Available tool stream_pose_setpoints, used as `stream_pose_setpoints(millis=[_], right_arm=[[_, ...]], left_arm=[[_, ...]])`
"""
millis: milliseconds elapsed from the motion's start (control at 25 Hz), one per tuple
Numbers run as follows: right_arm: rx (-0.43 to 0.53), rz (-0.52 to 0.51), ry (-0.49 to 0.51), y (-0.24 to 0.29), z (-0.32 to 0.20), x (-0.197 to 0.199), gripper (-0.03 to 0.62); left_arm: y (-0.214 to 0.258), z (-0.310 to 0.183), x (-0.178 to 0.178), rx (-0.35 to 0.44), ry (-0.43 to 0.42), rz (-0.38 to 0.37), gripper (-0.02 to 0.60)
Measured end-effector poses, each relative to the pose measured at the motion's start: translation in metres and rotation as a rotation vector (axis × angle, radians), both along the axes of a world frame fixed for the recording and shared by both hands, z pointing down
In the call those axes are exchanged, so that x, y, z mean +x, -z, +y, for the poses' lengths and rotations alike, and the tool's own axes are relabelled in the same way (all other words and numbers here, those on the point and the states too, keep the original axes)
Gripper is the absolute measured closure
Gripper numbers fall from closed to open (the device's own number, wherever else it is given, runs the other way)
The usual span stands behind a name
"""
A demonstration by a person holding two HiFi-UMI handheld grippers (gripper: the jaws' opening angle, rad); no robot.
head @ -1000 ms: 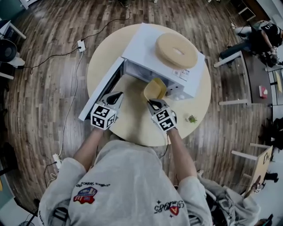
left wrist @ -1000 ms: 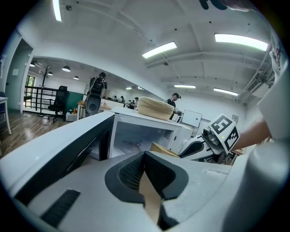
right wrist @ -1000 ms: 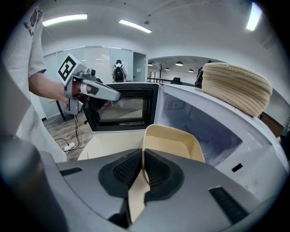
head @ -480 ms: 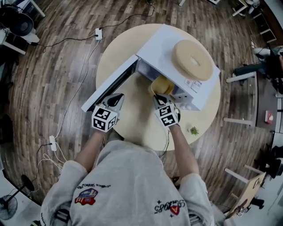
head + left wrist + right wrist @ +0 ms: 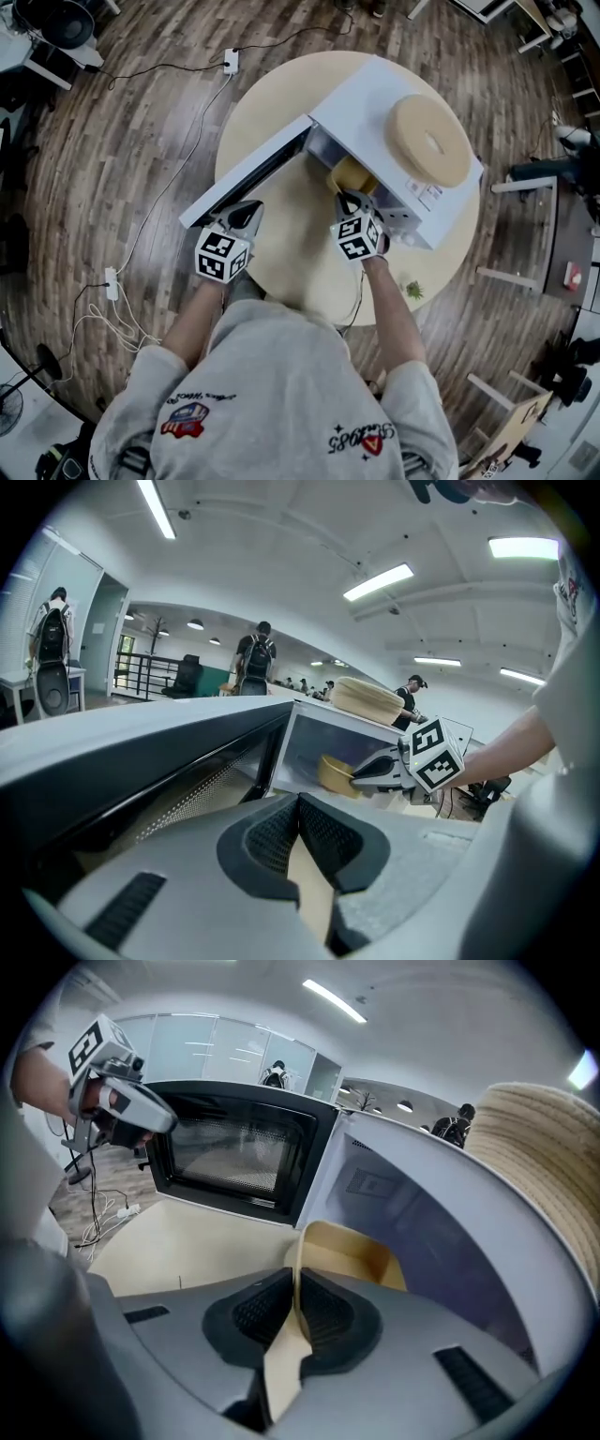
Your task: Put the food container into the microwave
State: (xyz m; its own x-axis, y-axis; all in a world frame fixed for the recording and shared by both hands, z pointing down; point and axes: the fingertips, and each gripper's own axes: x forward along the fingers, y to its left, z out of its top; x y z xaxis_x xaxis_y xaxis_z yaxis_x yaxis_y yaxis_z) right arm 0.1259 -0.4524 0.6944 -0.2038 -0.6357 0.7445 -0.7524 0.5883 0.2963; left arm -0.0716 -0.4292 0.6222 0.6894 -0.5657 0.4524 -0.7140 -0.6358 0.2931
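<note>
Round wooden table (image 5: 281, 262) carries a white microwave (image 5: 375, 103), its door (image 5: 248, 178) swung open toward 8 o'clock. At the door's 6 o'clock end the left gripper (image 5: 249, 210) has its jaws together on nothing. The yellow food container (image 5: 354, 173) is at the microwave's mouth, its wall pinched by the right gripper (image 5: 347, 196), whose jaws have just been easing apart.

The shirt (image 5: 272, 375) is pale grey, its sleeves apparently short, with a red-and-blue emblem (image 5: 185, 413) and red-white lettering (image 5: 361, 441). Left gripper (image 5: 249, 210) and right gripper (image 5: 345, 199) are grey, with black ribbed pads (image 5: 328, 834) and black-and-white marker cubes (image 5: 221, 255).
</note>
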Motion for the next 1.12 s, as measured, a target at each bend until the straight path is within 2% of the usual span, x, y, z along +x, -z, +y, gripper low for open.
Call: stream_pose_setpoints(millis=[360, 640, 1120], right_arm=[[0.028, 0.070, -0.011, -0.002, -0.015, 0.006, 0.557], [0.095, 0.177, -0.006, -0.001, -0.029, 0.010, 0.551], [0.100, 0.228, -0.047, -0.012, -0.050, 0.028, 0.549]], left_arm=[[-0.008, 0.008, -0.015, -0.028, 0.047, 0.002, 0.577], [-0.012, 0.013, -0.024, -0.043, 0.069, -0.001, 0.577], [-0.016, 0.018, -0.037, -0.060, 0.098, -0.015, 0.577]])
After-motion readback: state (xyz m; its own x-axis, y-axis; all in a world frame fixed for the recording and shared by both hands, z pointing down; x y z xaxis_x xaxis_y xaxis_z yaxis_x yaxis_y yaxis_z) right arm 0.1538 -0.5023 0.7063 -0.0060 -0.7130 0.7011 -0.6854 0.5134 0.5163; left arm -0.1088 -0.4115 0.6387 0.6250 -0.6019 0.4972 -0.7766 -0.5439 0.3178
